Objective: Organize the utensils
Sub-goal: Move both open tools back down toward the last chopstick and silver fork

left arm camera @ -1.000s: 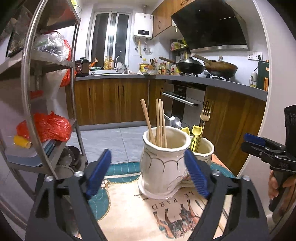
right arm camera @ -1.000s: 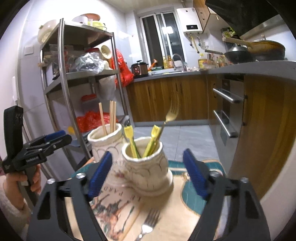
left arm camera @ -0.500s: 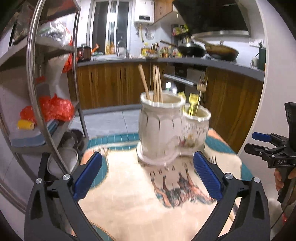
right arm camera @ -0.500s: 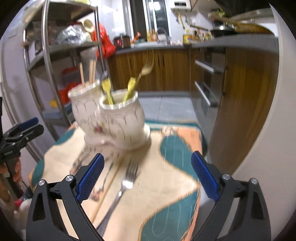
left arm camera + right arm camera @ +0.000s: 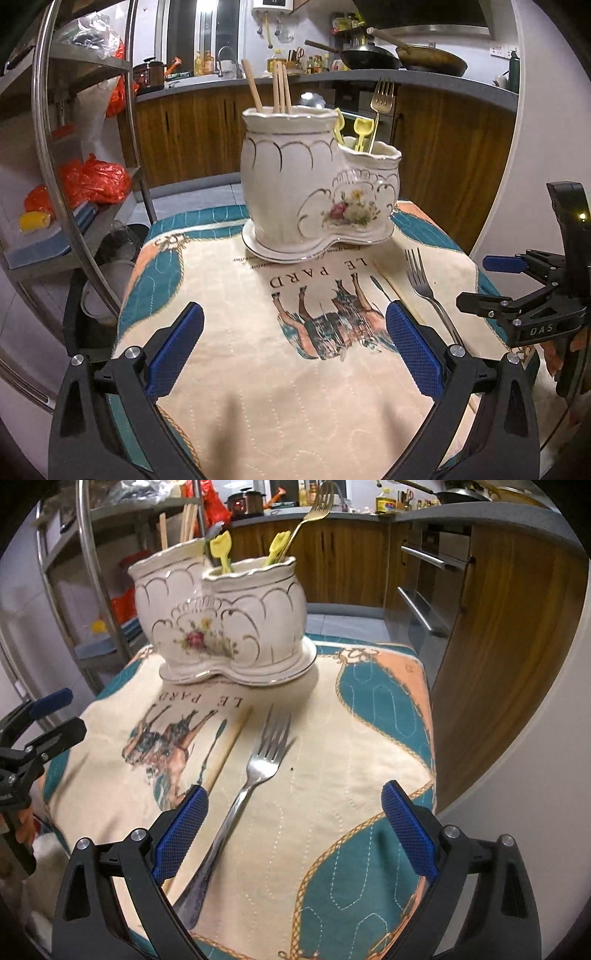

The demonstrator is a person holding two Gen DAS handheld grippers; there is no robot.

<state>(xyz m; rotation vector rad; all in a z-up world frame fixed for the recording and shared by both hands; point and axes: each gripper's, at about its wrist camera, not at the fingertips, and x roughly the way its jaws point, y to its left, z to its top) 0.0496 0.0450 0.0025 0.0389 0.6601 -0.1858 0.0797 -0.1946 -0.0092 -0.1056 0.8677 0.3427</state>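
The silver fork (image 5: 255, 786) lies alone on the surface (image 5: 332, 746) near the white holder (image 5: 225, 620), so the right tongs (image 5: 291, 830), spread wide and empty like the left tongs (image 5: 291, 354), hang over its handle, probably to grab it.

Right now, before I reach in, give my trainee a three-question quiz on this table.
1. True or false: the steel fork lies loose on the cloth.
2. Which holder compartment has the chopsticks: A taller, B shorter?
3. Fill in: the right gripper is ____ and holds nothing.

Key: 1 true; 2 A; 3 open.
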